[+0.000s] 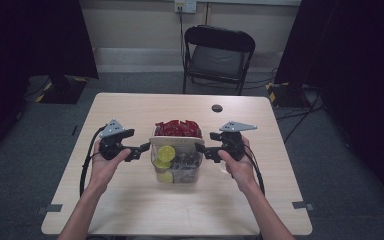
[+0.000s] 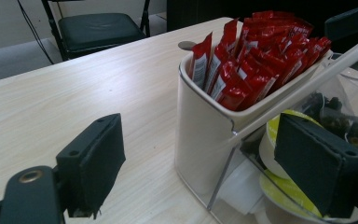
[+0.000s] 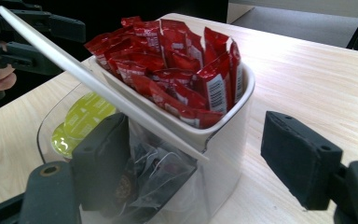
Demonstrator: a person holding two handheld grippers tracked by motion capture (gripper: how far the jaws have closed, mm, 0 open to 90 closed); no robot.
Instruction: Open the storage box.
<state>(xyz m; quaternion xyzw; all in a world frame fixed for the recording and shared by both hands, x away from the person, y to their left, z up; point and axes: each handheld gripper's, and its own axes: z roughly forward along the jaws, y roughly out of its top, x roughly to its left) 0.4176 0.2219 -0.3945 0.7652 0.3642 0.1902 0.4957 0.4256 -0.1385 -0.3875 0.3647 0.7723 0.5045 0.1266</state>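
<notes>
Two grippers flanking the clear organizer (image 1: pixel 176 167): left gripper (image 2: pixel 214 177) and right gripper (image 3: pixel 191 172), fingers apart, gripping nothing; gripper views revealing red sachets (image 3: pixel 177 70); worktop (image 1: pixel 130 210) lying open around.

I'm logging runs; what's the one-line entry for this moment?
left tool: open, beside organizer | right tool: open, opposite side | red sachets: in white bin

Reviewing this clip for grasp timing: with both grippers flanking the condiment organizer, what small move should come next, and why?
Probably close the right gripper on the organizer corner: its open jaws already straddle the white wall beside the red sachets. The left gripper also stands open at the other side, not pressing on anything.
</notes>
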